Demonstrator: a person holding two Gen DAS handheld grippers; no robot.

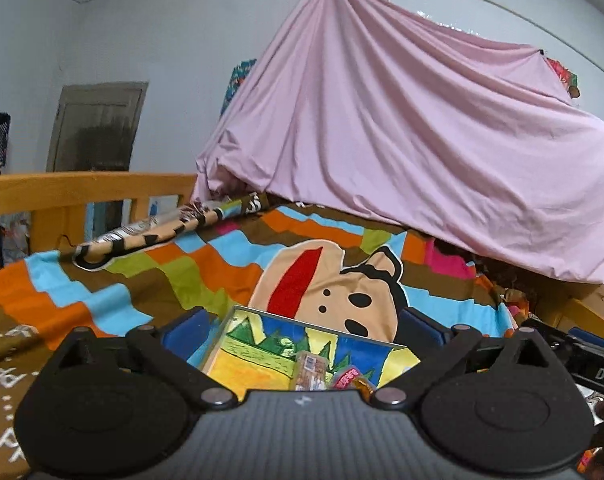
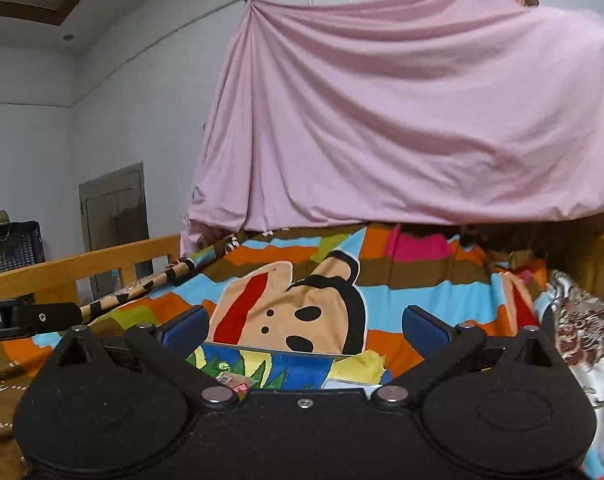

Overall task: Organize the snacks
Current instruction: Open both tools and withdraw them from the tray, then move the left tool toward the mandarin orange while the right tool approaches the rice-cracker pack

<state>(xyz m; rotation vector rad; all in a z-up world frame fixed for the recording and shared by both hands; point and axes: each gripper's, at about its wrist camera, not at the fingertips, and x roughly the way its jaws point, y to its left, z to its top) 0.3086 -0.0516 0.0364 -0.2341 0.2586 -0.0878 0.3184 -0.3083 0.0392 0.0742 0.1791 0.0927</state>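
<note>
- Left wrist view: our left gripper stands spread wide with nothing between its blue pads. The painted box lies on the cartoon blanket just below them, with wrapped snacks inside. The gripper body cuts off the box's near side, so we cannot count the snacks.
- Right wrist view: our right gripper is likewise released and empty above the same box. If another snack remains, we should come down squarely over it before closing. Any loose snacks lie out of sight.
</note>
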